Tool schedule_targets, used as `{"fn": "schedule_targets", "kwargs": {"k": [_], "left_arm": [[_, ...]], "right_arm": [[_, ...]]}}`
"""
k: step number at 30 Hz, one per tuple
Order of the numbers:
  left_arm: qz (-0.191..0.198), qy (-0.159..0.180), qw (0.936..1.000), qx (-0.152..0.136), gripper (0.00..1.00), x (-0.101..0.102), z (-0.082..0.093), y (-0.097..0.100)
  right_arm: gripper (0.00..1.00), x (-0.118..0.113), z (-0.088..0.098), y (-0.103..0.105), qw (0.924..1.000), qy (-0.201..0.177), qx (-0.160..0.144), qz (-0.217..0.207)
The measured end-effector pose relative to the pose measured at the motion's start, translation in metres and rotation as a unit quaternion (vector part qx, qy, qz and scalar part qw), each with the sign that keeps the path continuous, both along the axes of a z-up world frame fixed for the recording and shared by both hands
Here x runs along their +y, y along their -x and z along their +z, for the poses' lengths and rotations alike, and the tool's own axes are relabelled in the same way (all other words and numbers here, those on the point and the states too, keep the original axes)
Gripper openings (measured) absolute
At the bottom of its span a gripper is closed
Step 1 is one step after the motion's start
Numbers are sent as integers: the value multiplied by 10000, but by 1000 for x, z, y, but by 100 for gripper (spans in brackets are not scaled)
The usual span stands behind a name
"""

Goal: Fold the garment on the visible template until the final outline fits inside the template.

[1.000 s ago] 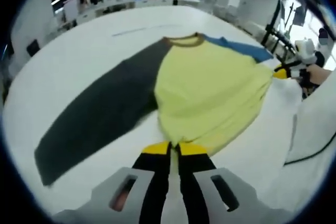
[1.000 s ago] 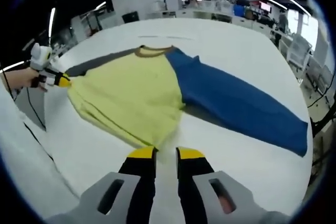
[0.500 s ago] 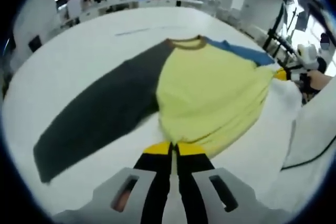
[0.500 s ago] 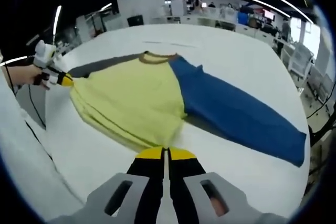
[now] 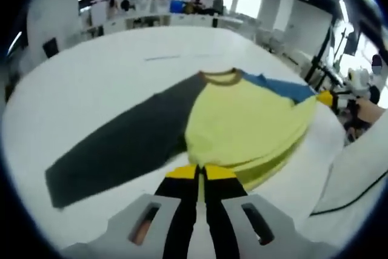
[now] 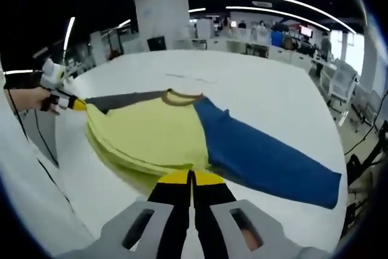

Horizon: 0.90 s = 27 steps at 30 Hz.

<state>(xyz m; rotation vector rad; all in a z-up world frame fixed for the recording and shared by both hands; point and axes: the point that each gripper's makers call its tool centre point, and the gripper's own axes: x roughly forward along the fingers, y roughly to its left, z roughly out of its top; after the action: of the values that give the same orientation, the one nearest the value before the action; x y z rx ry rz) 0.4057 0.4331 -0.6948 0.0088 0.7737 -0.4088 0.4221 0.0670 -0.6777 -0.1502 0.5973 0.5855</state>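
Yellow body of the garment [image 5: 248,122] lies on the white table [image 5: 97,83], with its brown collar [image 5: 219,77] at the far end from you. Its dark grey sleeve [image 5: 118,150] stretches out flat across the table in the left gripper view; its blue sleeve [image 6: 267,159] stretches out flat the other way in the right gripper view. Your left gripper [image 5: 200,173] has its yellow-tipped jaws pressed together, pinching the near hem of the yellow body at one corner. Your right gripper [image 6: 191,178] is likewise clamped tight on the hem at the other corner. The hem is lifted off the table at both pinches, so the yellow fabric near you bunches in a few stacked folds. In the left gripper view your right gripper shows at the right edge, held in your hand [image 5: 365,108], its yellow tip at the shirt's corner. In the right gripper view your left gripper shows at the left edge, touching the shirt's corner. A thin faint line [image 5: 162,57] marks the table beyond the collar; can't tell if it's the template. Desks and ceiling lights sit in the background.
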Motion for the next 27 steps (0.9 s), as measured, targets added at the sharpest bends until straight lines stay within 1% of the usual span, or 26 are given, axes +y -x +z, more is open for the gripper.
{"fn": "schedule_targets", "kwargs": {"k": [6,10,13,18,20,21,22,23,27], "left_arm": [[124,117,9995,-255,0,3,27,4],[204,238,9988,-382,0,5,43,12],[193,257,9986,-413,0,4,52,19],[127,311,9985,-434,0,-3,74,41],[122,353,9982,-467,0,-5,79,47],[120,378,9984,-412,0,-7,81,53],[87,323,9987,-377,0,-7,82,58],[60,286,9988,-405,0,-7,84,62],[-66,215,9992,-344,0,-7,91,75]], "right_arm": [[1,-1,23,6,9995,-155,-248,-83],[1,-2,40,15,9987,-253,-413,-145],[1,-2,52,23,9981,-292,-521,-183],[1,-3,68,41,9972,-289,-662,-202],[1,-3,72,47,9971,-280,-686,-198],[1,-3,75,52,9970,-272,-696,-190],[1,-3,77,57,9970,-260,-701,-176],[1,-3,78,61,9971,-255,-700,-172],[1,-3,82,77,9971,-279,-685,-195]]}}
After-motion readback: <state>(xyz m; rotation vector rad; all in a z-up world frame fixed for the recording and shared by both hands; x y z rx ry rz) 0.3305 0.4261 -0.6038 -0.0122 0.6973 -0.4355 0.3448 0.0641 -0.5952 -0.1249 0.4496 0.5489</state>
